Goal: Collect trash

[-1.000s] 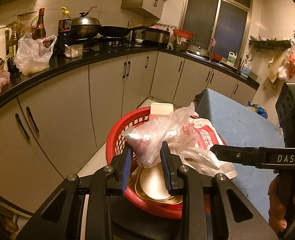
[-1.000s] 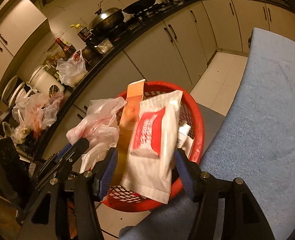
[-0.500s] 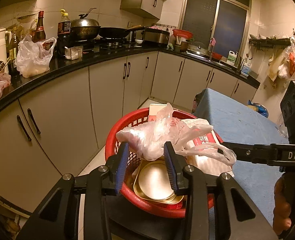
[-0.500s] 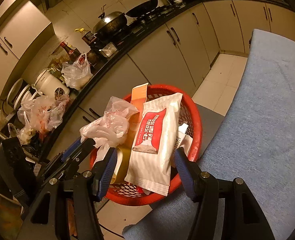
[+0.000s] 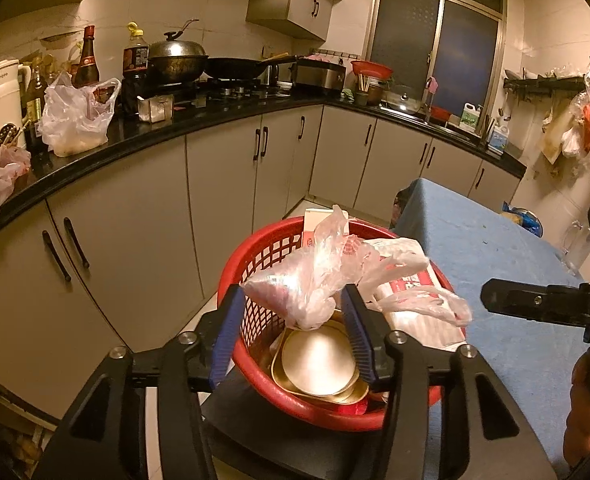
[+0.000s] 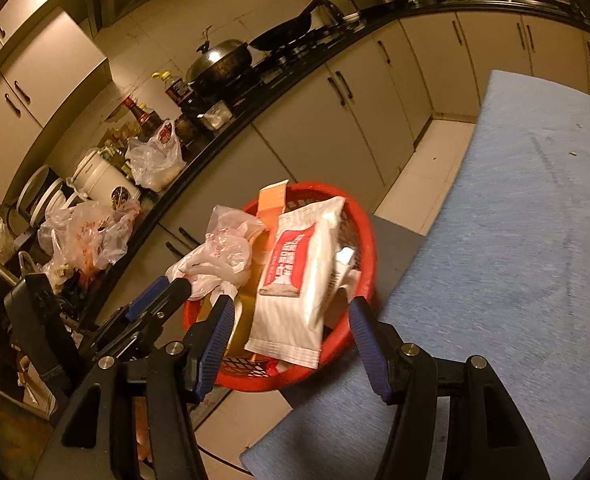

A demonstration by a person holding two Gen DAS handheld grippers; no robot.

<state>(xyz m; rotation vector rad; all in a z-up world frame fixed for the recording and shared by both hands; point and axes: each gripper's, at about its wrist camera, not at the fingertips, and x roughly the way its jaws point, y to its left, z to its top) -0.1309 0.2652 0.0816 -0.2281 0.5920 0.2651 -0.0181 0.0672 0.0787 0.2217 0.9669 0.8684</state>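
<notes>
The left hand-held gripper [image 5: 293, 330] has just been opening; the crumpled plastic bag [image 5: 315, 280], clamped a second ago, now sits released between its pads over the red basket [image 5: 255, 264]. The right hand-held gripper [image 6: 289, 338] hangs open, empty, nearer the bench [image 6: 515, 220].

Red basket [image 5: 255, 264]: near rim hidden behind the left hand-held gripper [image 5: 293, 332] in the left wrist view. Crumpled plastic bag [image 5: 315, 280] covers most of the white-and-red packet [image 5: 411, 280] and the carton [image 5: 315, 220] behind it. Gold dishes [image 5: 319, 360] partly under the bag, count unclear. Packet print too blurred to read. Right hand-held gripper [image 5: 535, 304] cut off at the right edge, only one finger visible. Small white item [image 6: 343, 258] beside the packet [image 6: 299, 276], can't identify.
</notes>
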